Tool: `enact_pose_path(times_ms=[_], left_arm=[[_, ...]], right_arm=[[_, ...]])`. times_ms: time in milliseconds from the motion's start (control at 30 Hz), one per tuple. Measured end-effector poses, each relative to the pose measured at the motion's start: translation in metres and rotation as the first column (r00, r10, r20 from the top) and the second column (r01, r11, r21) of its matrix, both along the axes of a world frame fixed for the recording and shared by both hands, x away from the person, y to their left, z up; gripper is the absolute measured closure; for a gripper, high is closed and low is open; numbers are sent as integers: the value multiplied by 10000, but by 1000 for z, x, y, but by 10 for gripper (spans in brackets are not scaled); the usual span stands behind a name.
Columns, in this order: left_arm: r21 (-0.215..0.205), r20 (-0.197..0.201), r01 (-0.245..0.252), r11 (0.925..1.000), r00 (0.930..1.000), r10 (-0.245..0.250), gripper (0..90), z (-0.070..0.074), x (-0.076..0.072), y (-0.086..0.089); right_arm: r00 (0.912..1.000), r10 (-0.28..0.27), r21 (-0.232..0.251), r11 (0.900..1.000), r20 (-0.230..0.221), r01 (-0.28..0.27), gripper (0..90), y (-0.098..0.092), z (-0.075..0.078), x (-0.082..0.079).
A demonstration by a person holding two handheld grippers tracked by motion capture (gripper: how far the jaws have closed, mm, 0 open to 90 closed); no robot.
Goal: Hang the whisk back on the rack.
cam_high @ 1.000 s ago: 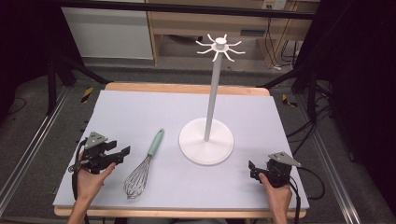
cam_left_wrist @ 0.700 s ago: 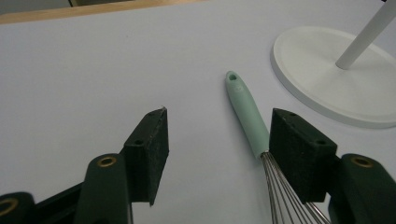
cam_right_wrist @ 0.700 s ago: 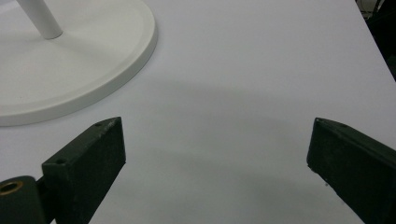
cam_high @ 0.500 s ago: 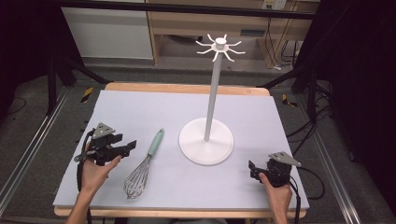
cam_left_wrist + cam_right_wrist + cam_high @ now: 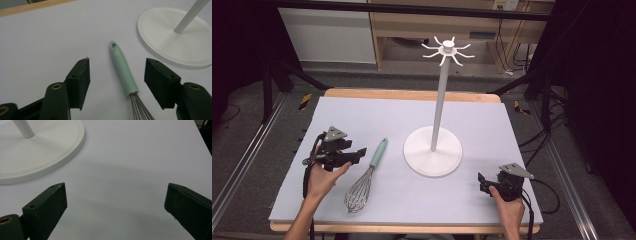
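In the left gripper view, the whisk (image 5: pixel 124 72) is cut off by the bottom edge, so most of its wire loops are out of frame. The white stand (image 5: pixel 175 37) loses the right side of its base and the top of its pole to the frame edges. In the right gripper view, the stand's base (image 5: pixel 37 150) runs off the left and top edges. In the high view, the forearms are cut by the bottom edge.

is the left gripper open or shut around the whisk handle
Open. In the left gripper view the left gripper has its black jaws spread wide on either side of the mint-green handled wire whisk, which lies flat on the table, untouched.
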State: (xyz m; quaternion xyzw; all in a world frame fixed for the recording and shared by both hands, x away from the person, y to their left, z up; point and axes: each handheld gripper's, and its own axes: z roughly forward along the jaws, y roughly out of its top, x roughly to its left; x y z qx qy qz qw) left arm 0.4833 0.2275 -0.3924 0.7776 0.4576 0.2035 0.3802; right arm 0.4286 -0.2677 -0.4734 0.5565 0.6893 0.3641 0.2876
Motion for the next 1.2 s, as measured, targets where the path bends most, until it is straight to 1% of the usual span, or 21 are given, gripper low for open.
enact_pose_path(times_ms=[233, 367, 433, 500, 567, 600, 733, 833, 900, 1000, 1067, 1200], left_arm=[[326, -220, 152, 9994, 9997, -144, 365, -3, 5, -10], [487, -439, 317, 9983, 9986, -296, 365, -7, 7, -15], [642, -562, 399, 9971, 9978, -363, 365, -9, 8, -19], [662, -633, 441, 9968, 9972, -400, 368, -10, 9, -21], [704, -739, 508, 9962, 9962, -456, 369, -12, 10, -23], [807, -815, 569, 9951, 9954, -504, 371, -12, 10, -24], [878, -1059, 561, 9946, 9933, -467, 372, -14, 13, -27], [1032, -1243, 579, 9930, 9912, -449, 378, -17, 14, -29], [1128, -1361, 675, 9913, 9893, -519, 381, -18, 15, -31], [1260, -1442, 719, 9894, 9881, -534, 391, -21, 16, -35], [1313, -1596, 750, 9885, 9857, -536, 401, -23, 18, -37], [1345, -1718, 786, 9878, 9836, -549, 412, -25, 19, -39]], right_arm=[[10000, 54, 12, 10000, 50, -54, 48, 0, 1, 0], [10000, 68, 50, 10000, 28, -68, 48, 1, 1, 1], [9999, 98, 5, 10000, 43, -98, 48, 0, 1, 2], [9999, 105, -3, 9999, 55, -105, 48, 0, 1, 2], [9999, 99, -1, 10000, 54, -99, 48, 0, 1, 2], [10000, 76, 19, 10000, 32, -76, 48, 1, 1, 2], [10000, 82, 1, 10000, 20, -82, 48, 1, 1, 2], [9999, 105, -6, 9999, 53, -105, 48, 1, 2, 2], [9999, 130, 10, 9999, 32, -130, 48, 1, 2, 2], [9999, 132, 41, 9999, 8, -132, 48, 0, 2, 2], [9999, 109, 56, 9999, -12, -108, 48, 0, 2, 2], [9999, 131, 53, 9999, -16, -131, 48, 0, 2, 1]])
